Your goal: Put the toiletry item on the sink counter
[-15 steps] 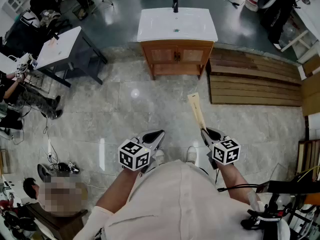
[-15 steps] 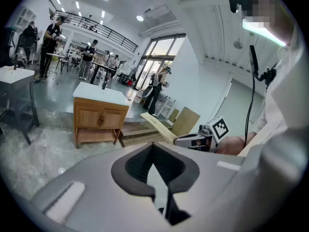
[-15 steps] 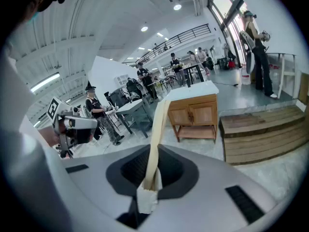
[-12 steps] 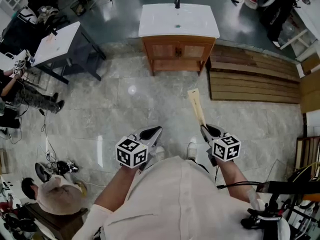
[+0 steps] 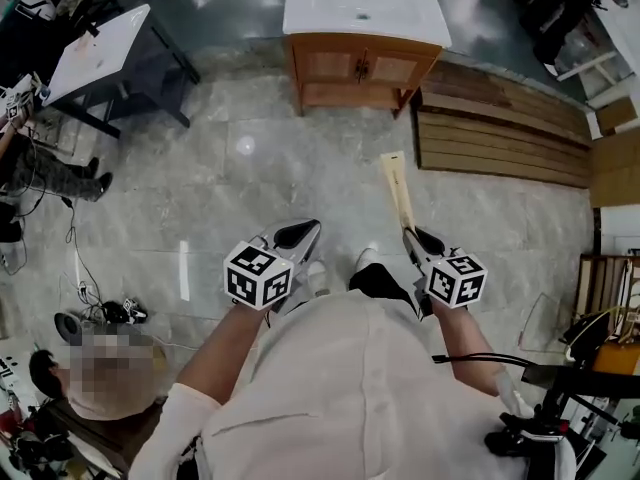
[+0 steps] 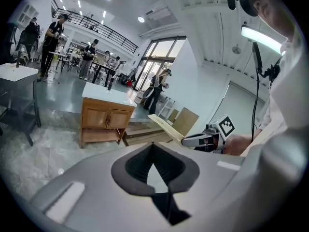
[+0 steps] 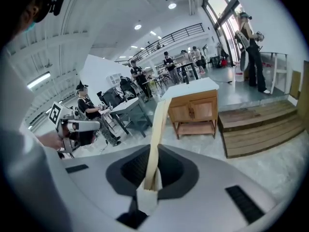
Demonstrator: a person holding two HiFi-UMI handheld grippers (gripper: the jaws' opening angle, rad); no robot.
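Though toiletry item point(image 5: 397, 193) over floor point(image 5: 300, 168), counter point(image 5: 320, 13) distant

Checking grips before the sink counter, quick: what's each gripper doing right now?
Left gripper: closed, empty.
Right gripper: closed on the long pale toiletry item.

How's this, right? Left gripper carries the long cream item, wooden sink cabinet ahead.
Wrong gripper: the right gripper carries the long cream item, per the right gripper view; the left gripper is empty. Wooden sink cabinet is ahead.

The right tool point(image 5: 411, 242) grips a long cream box point(image 5: 398, 192) over the floor point(image 5: 200, 198).
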